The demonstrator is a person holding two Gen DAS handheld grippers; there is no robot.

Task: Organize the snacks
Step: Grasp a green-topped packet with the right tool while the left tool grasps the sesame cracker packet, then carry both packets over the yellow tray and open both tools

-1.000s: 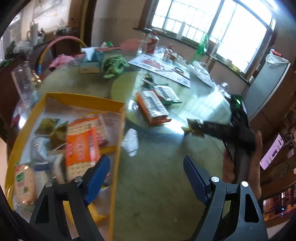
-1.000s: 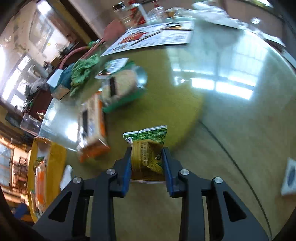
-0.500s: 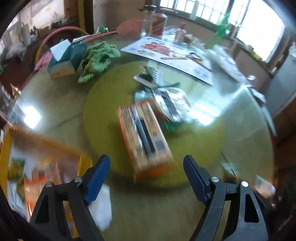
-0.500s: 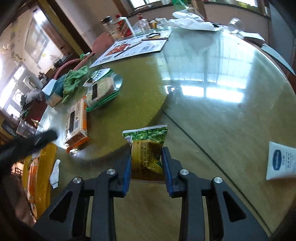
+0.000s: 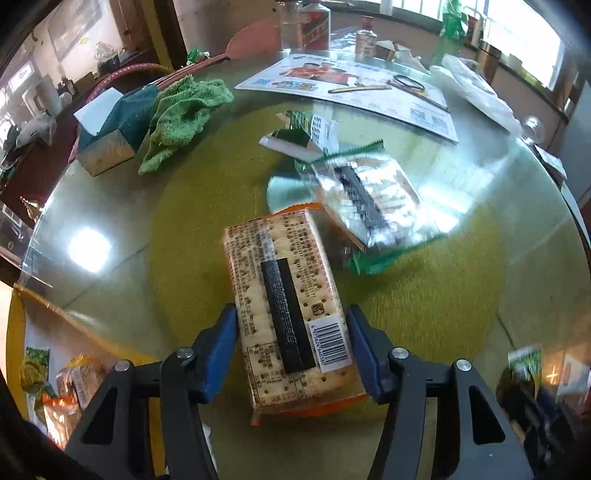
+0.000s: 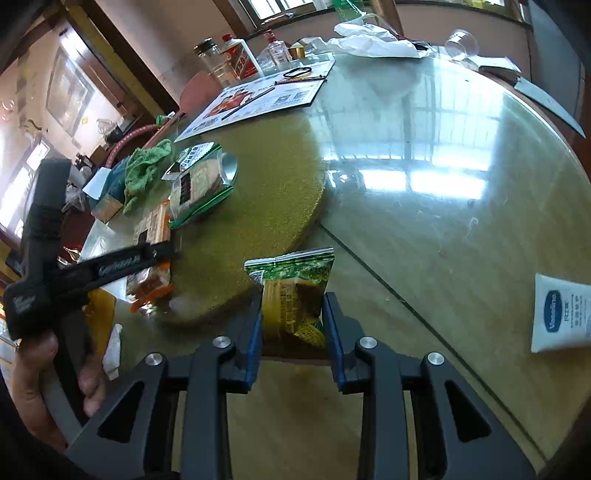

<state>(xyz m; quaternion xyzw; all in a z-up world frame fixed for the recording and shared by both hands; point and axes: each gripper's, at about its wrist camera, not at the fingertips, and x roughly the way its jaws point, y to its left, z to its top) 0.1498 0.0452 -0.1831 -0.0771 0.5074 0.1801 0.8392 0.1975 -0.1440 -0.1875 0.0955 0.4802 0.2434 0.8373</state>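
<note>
In the left wrist view my left gripper (image 5: 290, 349) has its blue pads on both long sides of an orange cracker pack (image 5: 288, 302) that lies on the round yellow-green mat (image 5: 192, 229). A green-edged clear cracker pack (image 5: 369, 203) and a small green-white packet (image 5: 306, 131) lie beyond it. The yellow tray (image 5: 14, 332) with snack packs shows at the lower left. In the right wrist view my right gripper (image 6: 293, 325) is shut on a small green and yellow snack packet (image 6: 293, 295), held above the glass table near the mat's edge. The left gripper (image 6: 122, 264) shows there at the left.
A green cloth (image 5: 181, 114) and a tissue box (image 5: 110, 129) lie at the back left. A printed sheet (image 5: 351, 85), bottles (image 5: 314, 26) and a white plastic bag (image 5: 476, 88) stand at the far side. A white Vaseline tube (image 6: 561, 317) lies at the right on the glass.
My left gripper has swung from the yellow tray over to the orange cracker pack and closed in around it. My right gripper still holds the green packet and has drawn back a little.
</note>
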